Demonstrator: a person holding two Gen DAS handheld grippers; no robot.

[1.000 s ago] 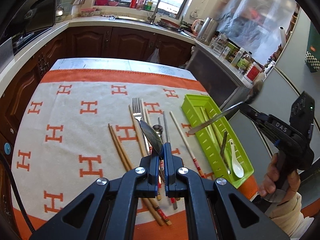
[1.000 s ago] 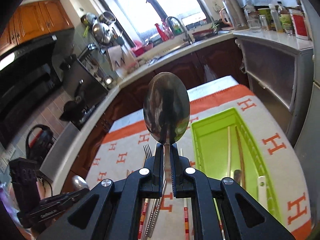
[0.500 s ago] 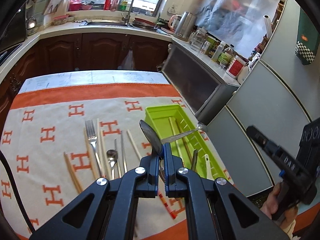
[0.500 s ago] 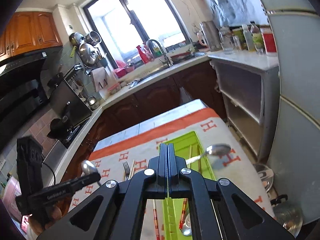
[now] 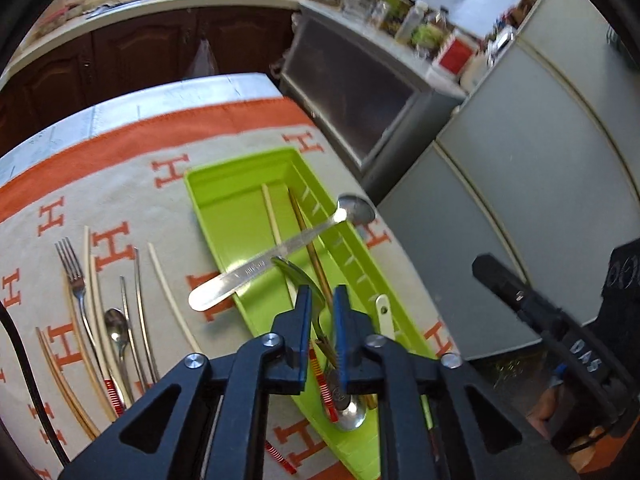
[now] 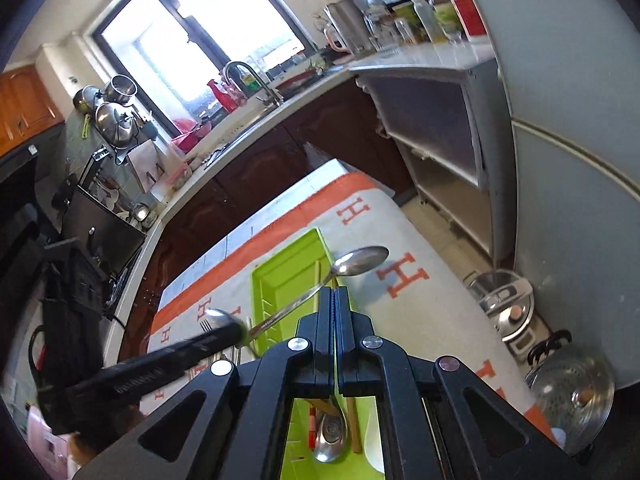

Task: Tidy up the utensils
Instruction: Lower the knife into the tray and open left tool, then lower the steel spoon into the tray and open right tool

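Left wrist: left tongs (image 5: 320, 300) just parting, spoon (image 5: 304, 276) between; right tongs (image 6: 333, 300) pressed together, big spoon (image 5: 280, 248) dropped across tray (image 5: 240, 216).

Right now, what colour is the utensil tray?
Lime green; the tray shows best in the left wrist view, sitting on the orange-and-cream patterned cloth.

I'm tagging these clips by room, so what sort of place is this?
A home kitchen, most likely: a sink with a faucet under a window, steel pots hung by the stove side, and a green utensil tray on a clothed table.
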